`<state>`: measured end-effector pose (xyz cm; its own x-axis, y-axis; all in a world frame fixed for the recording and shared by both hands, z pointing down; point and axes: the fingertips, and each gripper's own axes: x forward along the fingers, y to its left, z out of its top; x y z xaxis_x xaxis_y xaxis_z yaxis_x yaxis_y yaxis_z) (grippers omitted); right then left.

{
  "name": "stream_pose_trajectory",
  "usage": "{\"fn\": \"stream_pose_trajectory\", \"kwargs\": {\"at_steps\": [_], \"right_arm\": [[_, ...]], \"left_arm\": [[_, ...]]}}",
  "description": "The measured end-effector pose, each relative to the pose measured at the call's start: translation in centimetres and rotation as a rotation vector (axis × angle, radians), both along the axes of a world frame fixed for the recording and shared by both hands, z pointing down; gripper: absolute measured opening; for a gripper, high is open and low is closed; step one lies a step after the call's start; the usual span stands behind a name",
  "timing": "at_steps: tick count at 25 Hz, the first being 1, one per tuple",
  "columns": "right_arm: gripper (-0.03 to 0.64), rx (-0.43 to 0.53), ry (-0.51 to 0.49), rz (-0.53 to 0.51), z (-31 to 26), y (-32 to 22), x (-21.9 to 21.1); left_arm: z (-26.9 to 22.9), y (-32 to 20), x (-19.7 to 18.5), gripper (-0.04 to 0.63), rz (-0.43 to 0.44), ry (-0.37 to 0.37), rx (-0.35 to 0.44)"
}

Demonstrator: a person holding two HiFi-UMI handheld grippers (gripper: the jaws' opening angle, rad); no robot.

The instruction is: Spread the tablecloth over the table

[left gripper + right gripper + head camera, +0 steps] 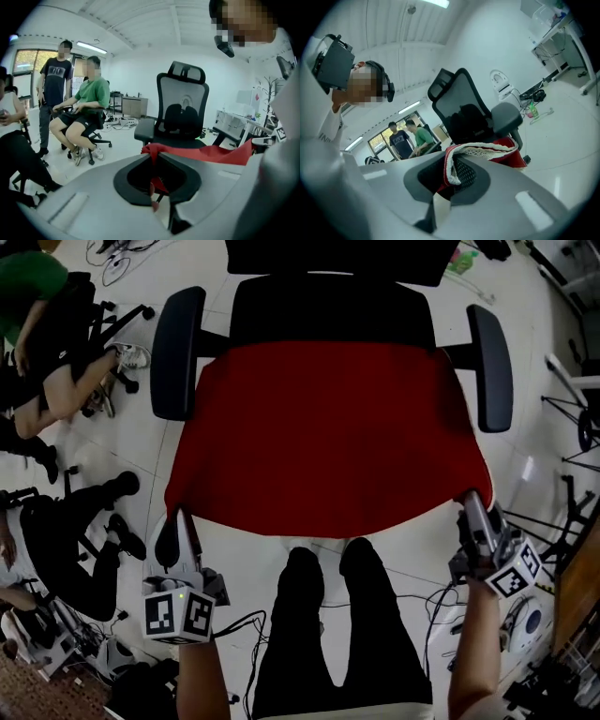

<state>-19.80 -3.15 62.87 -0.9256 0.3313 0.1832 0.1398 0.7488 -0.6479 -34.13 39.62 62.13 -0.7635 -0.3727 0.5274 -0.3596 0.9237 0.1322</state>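
Observation:
A red tablecloth [323,432] hangs stretched above the seat of a black office chair [333,306], held up by its two near corners. My left gripper [185,521] is shut on the near left corner; in the left gripper view the red cloth [157,152] runs down between the jaws. My right gripper [472,503] is shut on the near right corner, where the cloth's white lace edge [478,149] shows folded over the jaws in the right gripper view. The far edge lies over the chair's backrest end.
The chair's two armrests [176,348] [492,367] flank the cloth. People sit on chairs at the left [56,343]. Cables [436,601] and equipment lie on the white floor near my legs [328,615]. A tripod stand [577,409] is at the right.

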Motion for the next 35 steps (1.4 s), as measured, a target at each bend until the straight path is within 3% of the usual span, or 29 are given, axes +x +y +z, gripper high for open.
{"fn": "stream_pose_trajectory", "kwargs": {"at_steps": [5, 10, 17, 21, 27, 35], "right_arm": [[0.014, -0.066, -0.091, 0.118, -9.3, -2.7, -1.1], [0.014, -0.084, -0.180, 0.187, -20.6, -4.5, -0.6], [0.014, 0.018, -0.365, 0.282, -37.4, -5.9, 2.4], [0.014, 0.144, -0.423, 0.419, -43.8, -6.1, 8.3], [0.014, 0.246, -0.452, 0.678, -47.1, -6.9, 21.1], [0.014, 0.301, -0.436, 1.008, -47.4, -8.4, 40.3]], "left_arm": [[-8.8, 1.0, -1.8, 0.020, -0.032, -0.092, 0.054], [-20.9, 1.1, -4.1, 0.020, -0.026, -0.227, 0.133], [-37.6, -1.9, -6.1, 0.020, 0.093, -0.468, 0.254], [-43.1, -5.0, -5.4, 0.020, 0.221, -0.528, 0.334], [-44.9, -14.7, -3.0, 0.020, 0.470, -0.502, 0.448], [-46.0, -28.9, 7.5, 0.020, 0.783, -0.445, 0.507]]}}
